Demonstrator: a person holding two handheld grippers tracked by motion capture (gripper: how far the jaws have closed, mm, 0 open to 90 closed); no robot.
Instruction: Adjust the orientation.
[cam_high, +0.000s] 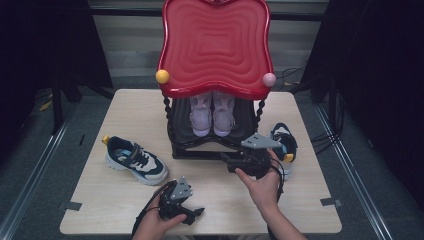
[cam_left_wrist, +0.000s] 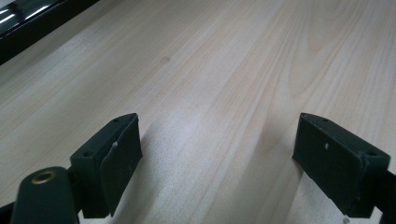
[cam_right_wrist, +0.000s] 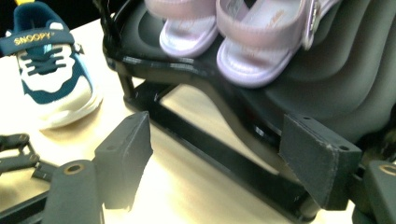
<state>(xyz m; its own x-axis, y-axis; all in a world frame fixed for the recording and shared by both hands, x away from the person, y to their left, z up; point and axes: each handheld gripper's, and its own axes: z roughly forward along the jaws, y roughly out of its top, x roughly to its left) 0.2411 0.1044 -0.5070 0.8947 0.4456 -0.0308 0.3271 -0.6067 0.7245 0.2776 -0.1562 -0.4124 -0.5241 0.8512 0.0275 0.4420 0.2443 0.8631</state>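
**Right beside the rack: both grippers spread, nothing pinched**

Just in front of the rack, the right gripper (cam_high: 231, 163) is hovering over the table with its jaws spread wide and nothing between them. Seen from the right gripper view, the right gripper (cam_right_wrist: 215, 158) is facing the black lower shelf (cam_right_wrist: 299, 88) of the shoe rack, one jaw sitting close to the rack's bottom rail; I cannot tell whether it is touching. A pair of lilac sandals (cam_right_wrist: 247, 32) is resting side by side on that shelf, toes pointing toward the person. In the high view the same sandals (cam_high: 212, 114) are peeking out from under the rack's red wavy top tray (cam_high: 215, 45), which is carrying a yellow ball (cam_high: 162, 76) and a pink ball (cam_high: 269, 79) at its front corners.

Behind the right hand (cam_high: 262, 187), a navy sneaker (cam_high: 285, 142) is lying on the table just beside the rack's right leg, partly hidden by the gripper's grey plate. Its mate, a navy and white sneaker (cam_high: 135, 161), is lying well to the left of the rack, toe pointing right; the right gripper view is showing its strap lettered SNOOPY.

Nearer the table's front edge, the left gripper (cam_high: 192, 214) is being held low, its jaws also gaping apart and gripping nothing. The left gripper view is looking across the bare pale wooden table (cam_left_wrist: 224, 70).
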